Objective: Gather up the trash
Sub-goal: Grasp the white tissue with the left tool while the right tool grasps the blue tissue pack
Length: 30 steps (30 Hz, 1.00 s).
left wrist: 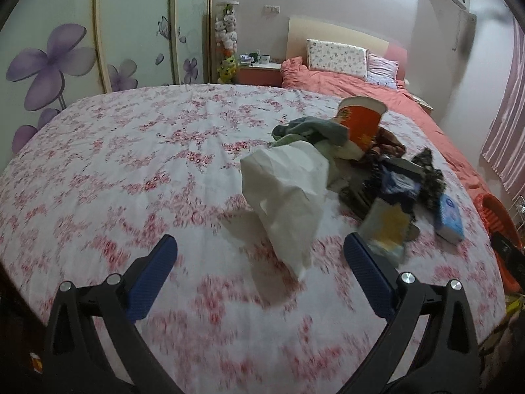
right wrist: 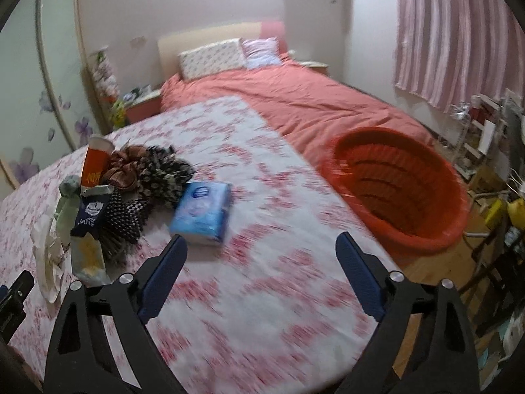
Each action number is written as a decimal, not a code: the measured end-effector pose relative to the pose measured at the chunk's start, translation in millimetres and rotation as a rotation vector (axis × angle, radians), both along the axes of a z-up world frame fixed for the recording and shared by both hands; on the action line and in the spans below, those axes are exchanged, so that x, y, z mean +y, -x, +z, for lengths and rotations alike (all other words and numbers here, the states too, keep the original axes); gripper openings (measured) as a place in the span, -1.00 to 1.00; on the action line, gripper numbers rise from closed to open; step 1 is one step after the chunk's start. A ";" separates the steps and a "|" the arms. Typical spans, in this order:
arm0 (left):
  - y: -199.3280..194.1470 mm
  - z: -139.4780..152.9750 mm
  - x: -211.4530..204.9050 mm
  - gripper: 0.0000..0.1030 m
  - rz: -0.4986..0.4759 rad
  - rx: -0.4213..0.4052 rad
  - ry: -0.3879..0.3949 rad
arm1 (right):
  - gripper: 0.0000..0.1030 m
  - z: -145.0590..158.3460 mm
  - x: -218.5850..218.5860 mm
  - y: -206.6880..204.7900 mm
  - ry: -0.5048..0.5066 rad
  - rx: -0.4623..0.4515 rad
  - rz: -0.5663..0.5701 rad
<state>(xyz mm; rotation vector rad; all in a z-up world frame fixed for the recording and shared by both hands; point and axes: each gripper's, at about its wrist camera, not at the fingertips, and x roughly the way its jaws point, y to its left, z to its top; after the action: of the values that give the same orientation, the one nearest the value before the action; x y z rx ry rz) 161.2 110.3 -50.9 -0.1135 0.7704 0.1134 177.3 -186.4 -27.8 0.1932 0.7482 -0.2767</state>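
A heap of trash lies on the floral bedsheet point(left wrist: 131, 170): crumpled white paper point(left wrist: 288, 193), an orange paper cup point(left wrist: 361, 121), a dark snack bag point(left wrist: 393, 210), patterned cloth and a blue tissue pack point(left wrist: 450, 218). My left gripper point(left wrist: 261, 248) hangs open just short of the white paper, nothing between its fingers. In the right wrist view the cup point(right wrist: 95, 161), the snack bag point(right wrist: 90, 220) and the tissue pack point(right wrist: 202, 213) lie to the left. My right gripper point(right wrist: 261, 246) is open over bare sheet, just right of the tissue pack.
An orange plastic basket point(right wrist: 403, 187) sits at the bed's right edge. A salmon duvet point(right wrist: 295, 105) and pillows point(right wrist: 213, 57) cover the far half of the bed. A cluttered shelf point(right wrist: 479, 131) and floor items stand on the right; wardrobe doors point(left wrist: 65, 49) on the left.
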 end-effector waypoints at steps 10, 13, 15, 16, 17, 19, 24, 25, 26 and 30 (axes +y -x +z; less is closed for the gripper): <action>-45.3 -13.1 1.4 0.88 -0.011 0.027 0.024 | 0.59 -23.6 11.4 -55.0 -0.052 0.122 0.060; -54.5 -17.8 -1.0 0.80 -0.016 0.047 0.021 | 0.56 -26.8 13.5 -61.3 -0.061 0.150 0.073; -58.9 -21.2 -1.7 0.71 -0.020 0.060 0.026 | 0.48 -27.6 17.5 -65.6 -0.060 0.160 0.075; -60.6 -22.9 -1.9 0.69 -0.022 0.065 0.028 | 0.47 -27.5 18.3 -65.2 -0.067 0.167 0.077; -61.9 -24.4 -2.0 0.66 -0.025 0.067 0.029 | 0.47 -29.6 18.6 -67.7 -0.071 0.168 0.078; -64.3 -26.2 -1.1 0.54 -0.028 0.070 0.033 | 0.43 -30.9 22.1 -69.2 -0.060 0.179 0.082; -69.0 -28.1 3.9 0.12 -0.054 0.078 0.070 | 0.04 -32.4 21.2 -74.2 -0.017 0.178 0.089; -68.7 -27.5 4.1 0.06 -0.059 0.073 0.070 | 0.03 -32.2 18.9 -73.7 -0.030 0.175 0.090; -67.6 -27.0 4.1 -0.02 -0.064 0.069 0.067 | 0.02 -31.8 16.4 -72.4 -0.039 0.173 0.086; -62.8 -21.6 6.5 -0.03 -0.078 0.047 0.066 | 0.01 -30.9 8.9 -66.3 -0.052 0.163 0.072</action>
<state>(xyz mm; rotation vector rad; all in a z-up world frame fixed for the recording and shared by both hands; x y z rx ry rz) 224.1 116.8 -72.5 -0.1431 0.8250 0.0166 243.6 -177.5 -58.6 0.1943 0.9231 -0.2057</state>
